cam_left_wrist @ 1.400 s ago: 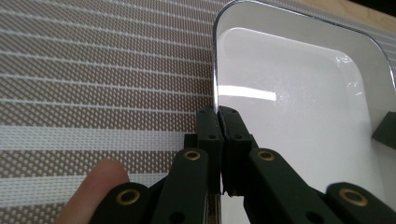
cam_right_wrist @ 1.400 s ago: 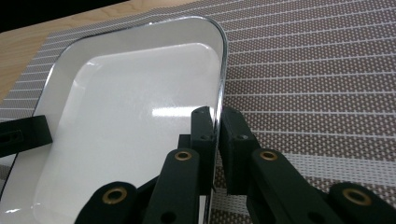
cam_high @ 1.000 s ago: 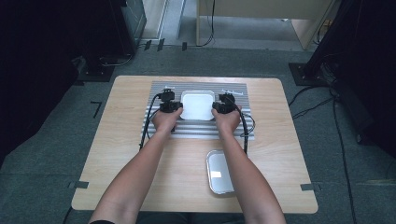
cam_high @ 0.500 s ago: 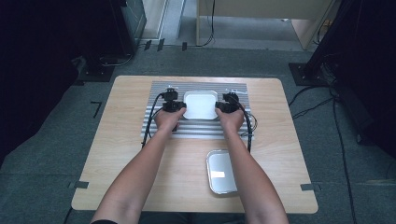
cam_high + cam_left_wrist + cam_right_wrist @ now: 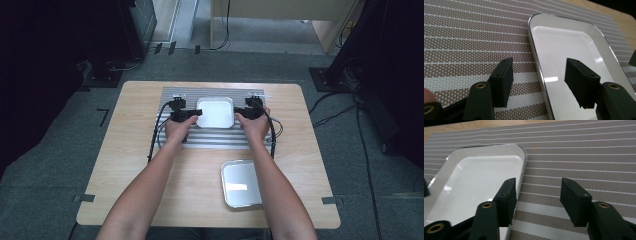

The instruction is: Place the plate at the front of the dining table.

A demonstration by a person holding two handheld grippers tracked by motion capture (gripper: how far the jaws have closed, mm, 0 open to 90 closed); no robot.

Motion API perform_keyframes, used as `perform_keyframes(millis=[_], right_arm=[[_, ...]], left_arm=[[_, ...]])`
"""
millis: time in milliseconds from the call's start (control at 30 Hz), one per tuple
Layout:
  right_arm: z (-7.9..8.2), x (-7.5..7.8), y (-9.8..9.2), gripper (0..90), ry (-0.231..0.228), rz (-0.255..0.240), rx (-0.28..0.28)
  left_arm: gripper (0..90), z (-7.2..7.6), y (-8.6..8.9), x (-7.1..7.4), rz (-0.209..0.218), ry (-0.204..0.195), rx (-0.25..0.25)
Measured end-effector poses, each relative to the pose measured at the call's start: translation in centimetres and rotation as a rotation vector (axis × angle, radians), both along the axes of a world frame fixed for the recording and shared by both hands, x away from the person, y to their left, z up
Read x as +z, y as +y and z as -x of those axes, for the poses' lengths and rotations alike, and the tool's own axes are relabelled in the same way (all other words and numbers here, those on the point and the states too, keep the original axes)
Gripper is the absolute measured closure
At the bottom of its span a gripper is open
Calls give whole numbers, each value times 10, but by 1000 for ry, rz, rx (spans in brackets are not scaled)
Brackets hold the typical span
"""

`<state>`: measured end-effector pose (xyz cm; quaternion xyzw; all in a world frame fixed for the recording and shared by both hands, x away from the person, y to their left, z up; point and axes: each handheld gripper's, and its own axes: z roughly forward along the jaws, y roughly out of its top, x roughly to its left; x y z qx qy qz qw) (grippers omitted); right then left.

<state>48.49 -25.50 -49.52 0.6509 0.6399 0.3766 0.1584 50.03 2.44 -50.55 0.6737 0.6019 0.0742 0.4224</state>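
Since the earlier frames my hands have crept forward a touch and the tray [image 5: 215,112] sits much as it did, on the striped mat [image 5: 215,136] at the far middle of the table [image 5: 130,165].

From above, my left gripper [image 5: 186,115] is at the tray's left edge and my right gripper [image 5: 247,113] at its right edge, one each side so I could lift it level. A second tray [image 5: 241,183] lies nearer me, beside my right forearm and well apart from the mat.

In the left gripper view, my jaws stand apart and straddle the tray's rim [image 5: 537,60]: one pad over the mat, one over the basin, gripping nothing yet.

In the right gripper view, the jaws are likewise spread. The left pad [image 5: 507,200] sits at the tray's rim [image 5: 524,162] and the other over the mat; whether they straddle it I cannot tell.
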Motion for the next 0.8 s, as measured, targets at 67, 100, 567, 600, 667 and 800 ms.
perform_keyframes(millis=[67, 100, 567, 600, 667, 800], right_arm=[[4, 2, -4, 427, -19, 19, -4], [6, 3, -7, 401, -31, 20, -1], [37, 13, -13, 202, -122, 101, 58], [40, 14, -15, 178, -123, 92, 62], [44, 16, -19, 168, -130, 78, 67], [53, 19, -28, 152, -141, 64, 37]], left_arm=[[399, 3, 5, 1, 4, -8, 5], [392, 4, 7, 1, 8, -12, 8], [182, 33, 36, 11, 37, -38, -45], [179, 35, 37, 12, 30, -48, -49], [169, 40, 39, 15, 11, -64, -64], [163, 48, 40, 18, -36, -70, -60]])
